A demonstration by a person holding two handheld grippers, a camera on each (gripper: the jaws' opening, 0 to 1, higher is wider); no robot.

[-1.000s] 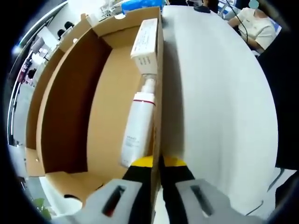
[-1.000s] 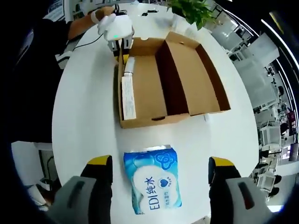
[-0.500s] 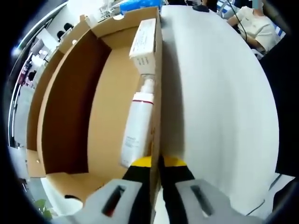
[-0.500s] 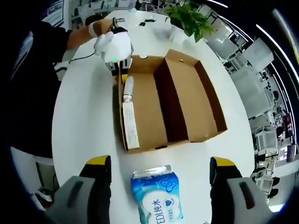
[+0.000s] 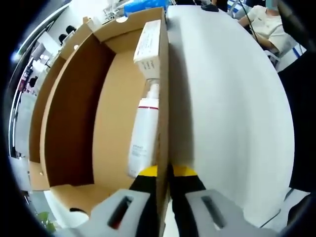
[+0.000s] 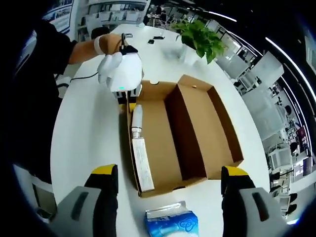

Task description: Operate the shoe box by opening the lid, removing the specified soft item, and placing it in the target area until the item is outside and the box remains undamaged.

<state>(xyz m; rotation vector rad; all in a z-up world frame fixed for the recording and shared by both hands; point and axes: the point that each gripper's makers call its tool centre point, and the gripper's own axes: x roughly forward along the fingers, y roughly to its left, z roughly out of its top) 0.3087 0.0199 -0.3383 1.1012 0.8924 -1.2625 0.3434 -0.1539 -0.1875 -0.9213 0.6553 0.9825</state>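
Bright, even office light washes the round white table [image 6: 89, 128], the open brown cardboard shoe box [image 5: 74, 113] throws soft shadow beside its wall, and fisheye edges bend and blur.

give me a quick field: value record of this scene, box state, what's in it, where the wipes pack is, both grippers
box: cardboard shoe box, lid open, on the white table
inside box: white bottle and long white carton, lying end to end along one side wall
wipes pack: blue pack on the table outside the box, near its end wall
left gripper: left gripper shut on the box side wall, held by a gloved hand
right gripper: right gripper open, holding nothing
background: potted plant
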